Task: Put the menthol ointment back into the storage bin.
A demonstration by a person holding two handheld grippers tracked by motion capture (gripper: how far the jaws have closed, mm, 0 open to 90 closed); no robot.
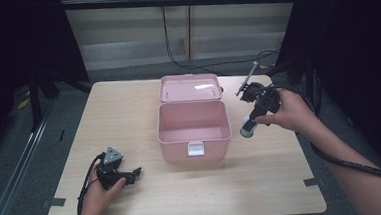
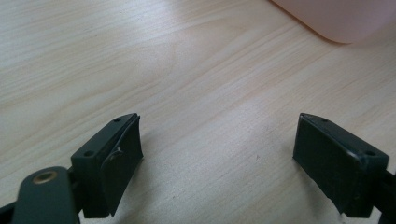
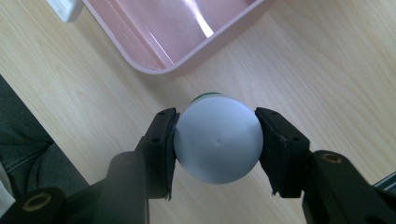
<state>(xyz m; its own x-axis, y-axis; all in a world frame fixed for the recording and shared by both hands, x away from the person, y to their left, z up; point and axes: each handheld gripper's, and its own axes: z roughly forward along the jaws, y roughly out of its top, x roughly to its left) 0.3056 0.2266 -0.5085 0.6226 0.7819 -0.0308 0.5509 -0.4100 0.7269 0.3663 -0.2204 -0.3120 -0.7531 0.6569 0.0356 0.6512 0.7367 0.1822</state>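
- Tabletop carries an open pink box mid-frame.
- Your right tool clamps a white bottle, centre right.
- Your left tool gapes empty, lower left.

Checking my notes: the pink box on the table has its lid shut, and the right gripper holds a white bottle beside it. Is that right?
Not quite: the pink box has its lid open, tipped back, as the high view shows. The rest stands: the right gripper holds the white bottle beside the box.
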